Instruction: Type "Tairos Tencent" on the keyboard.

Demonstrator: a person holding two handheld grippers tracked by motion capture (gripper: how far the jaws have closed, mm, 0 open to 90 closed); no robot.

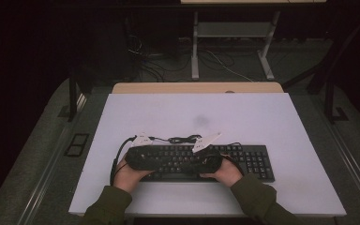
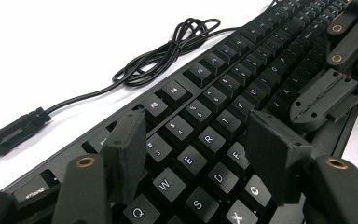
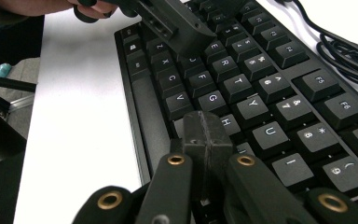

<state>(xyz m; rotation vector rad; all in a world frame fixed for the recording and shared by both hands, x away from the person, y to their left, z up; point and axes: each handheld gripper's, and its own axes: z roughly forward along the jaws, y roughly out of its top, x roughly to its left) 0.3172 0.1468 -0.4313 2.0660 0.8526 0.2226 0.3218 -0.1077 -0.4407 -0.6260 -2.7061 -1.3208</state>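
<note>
1. Keyboard (image 1: 206, 161) lies at 6 o'clock on the table (image 1: 272, 117); its cord (image 2: 168, 51) is coiled behind.
2. Left gripper (image 2: 200, 154): jaws spread over the letter keys, holding nothing.
3. Right gripper (image 3: 207, 135): jaws pressed together, tip over the keys.
4. It looks stiff and light; I would grip its edges, since keycaps can pop off.
5. Whether the tip touches a key is hidden.

Beyond the tongs, a white table top (image 1: 262, 117) ends at a pale wooden edge (image 1: 197, 87). Farther off, a white desk frame (image 1: 234, 30) stands on dim grey floor (image 1: 28, 154) amid loose cables (image 1: 225, 63).
</note>
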